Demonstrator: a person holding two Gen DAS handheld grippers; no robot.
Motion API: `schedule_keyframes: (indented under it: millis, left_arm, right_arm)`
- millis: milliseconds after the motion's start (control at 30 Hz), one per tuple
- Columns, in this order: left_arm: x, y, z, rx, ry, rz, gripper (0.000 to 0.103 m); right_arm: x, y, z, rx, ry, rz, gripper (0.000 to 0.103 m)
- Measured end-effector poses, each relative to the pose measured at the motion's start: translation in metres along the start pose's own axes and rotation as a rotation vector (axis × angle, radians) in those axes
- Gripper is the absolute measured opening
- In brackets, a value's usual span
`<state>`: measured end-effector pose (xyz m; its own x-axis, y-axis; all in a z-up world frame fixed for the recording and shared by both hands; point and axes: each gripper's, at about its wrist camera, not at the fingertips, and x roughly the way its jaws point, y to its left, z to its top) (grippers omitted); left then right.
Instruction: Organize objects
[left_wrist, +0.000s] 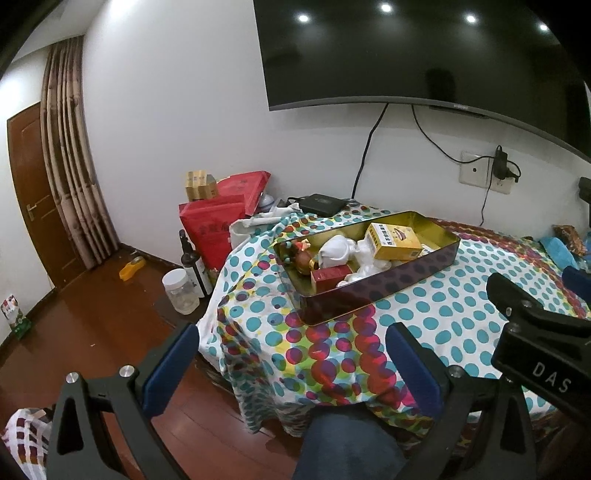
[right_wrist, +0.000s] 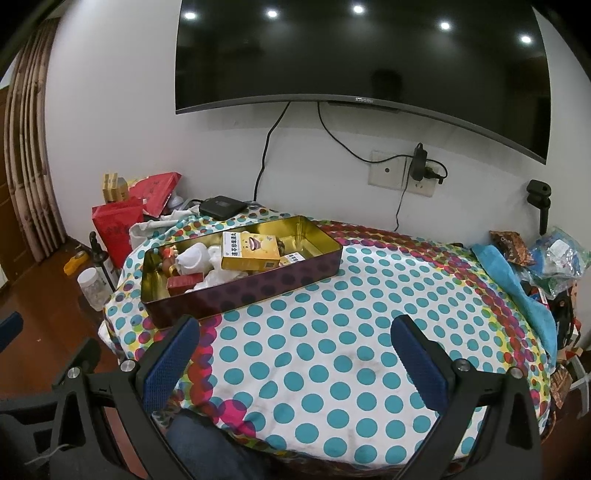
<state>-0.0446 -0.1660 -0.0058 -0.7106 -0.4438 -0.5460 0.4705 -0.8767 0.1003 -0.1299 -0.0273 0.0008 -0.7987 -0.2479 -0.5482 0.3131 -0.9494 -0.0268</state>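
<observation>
A long tin box (left_wrist: 388, 291) (right_wrist: 258, 290) with a gold inside and dark spotted walls lies on the polka-dot tablecloth (right_wrist: 332, 350). Inside it are a yellow carton (left_wrist: 395, 242) (right_wrist: 249, 251), a red carton (left_wrist: 328, 276) (right_wrist: 184, 283), white crumpled items (left_wrist: 334, 251) and a small figurine (left_wrist: 301, 254). My left gripper (left_wrist: 291, 354) hangs open over the table's left edge, short of the tin. My right gripper (right_wrist: 295, 354) stands open above bare cloth, to the right of the tin and in front of it. Neither holds anything.
A wall TV (right_wrist: 351, 55) hangs behind, cables running to a socket (right_wrist: 402, 171). A black set-top box (right_wrist: 221, 206) sits at the back. Red bags (left_wrist: 214, 229), a bottle (left_wrist: 192, 266) and a jar (left_wrist: 181, 291) stand left on the floor. Blue cloth (right_wrist: 517, 288) and packets (right_wrist: 554, 258) crowd the right edge.
</observation>
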Motion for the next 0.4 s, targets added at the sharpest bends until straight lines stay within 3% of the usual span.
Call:
schedule_keyframes:
  millis: [200,400]
  left_arm:
    - [-0.0041,-0.006,-0.0017,0.025,-0.029,0.01,0.103]
    - [-0.0038,-0.0086,-0.0014,0.026,-0.02,-0.033,0.103]
  right_arm:
    - [0.0002,-0.0011,0.0004,0.0,0.001,0.0,0.103]
    - [0.0001,-0.001,0.0001,0.002,0.001,0.003,0.103]
